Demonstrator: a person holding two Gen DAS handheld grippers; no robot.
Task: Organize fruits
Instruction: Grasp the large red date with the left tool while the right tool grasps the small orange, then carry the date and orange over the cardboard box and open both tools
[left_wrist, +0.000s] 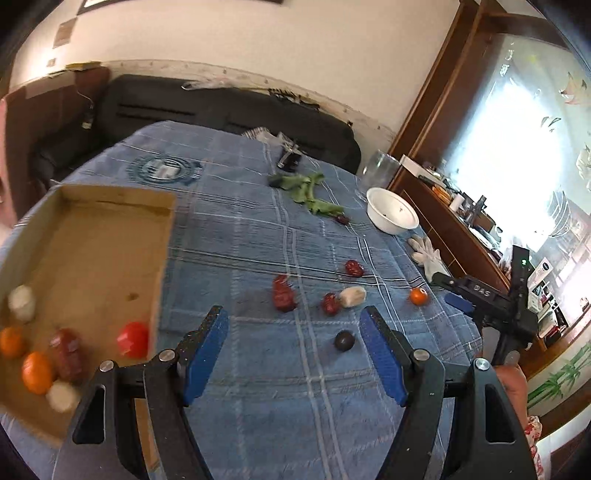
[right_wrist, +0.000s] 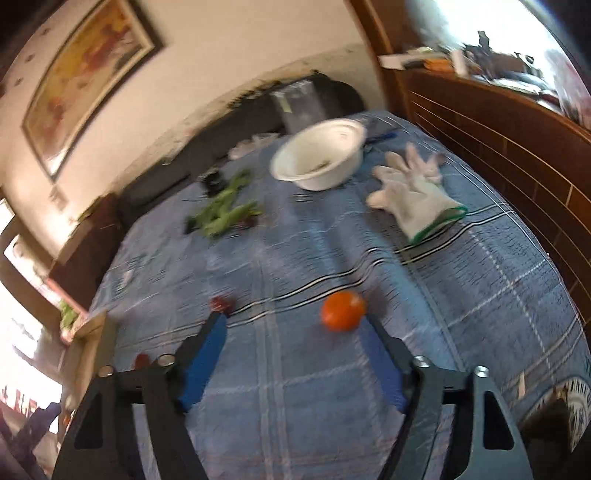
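A shallow cardboard box (left_wrist: 110, 206) lies at the left and holds two oranges (left_wrist: 37, 371), a red tomato (left_wrist: 133, 339), a dark red fruit (left_wrist: 68, 354) and two pale pieces. Loose on the blue checked cloth are wrinkled red fruits (left_wrist: 283, 293), a pale piece (left_wrist: 352, 295), a dark plum (left_wrist: 344, 340) and a small orange (left_wrist: 418, 295). My left gripper (left_wrist: 293, 317) hovers open over the cloth, with the plum just inside its right finger. My right gripper (right_wrist: 291, 319) is open; the small orange (right_wrist: 343, 310) lies just beyond its right fingertip, untouched.
A white bowl (left_wrist: 393, 216), a white glove (left_wrist: 424, 251), a glass jar (left_wrist: 380, 168) and leafy greens (left_wrist: 306, 188) sit toward the far side. A wooden cabinet (right_wrist: 498, 155) runs along the right edge. A dark sofa stands behind the table.
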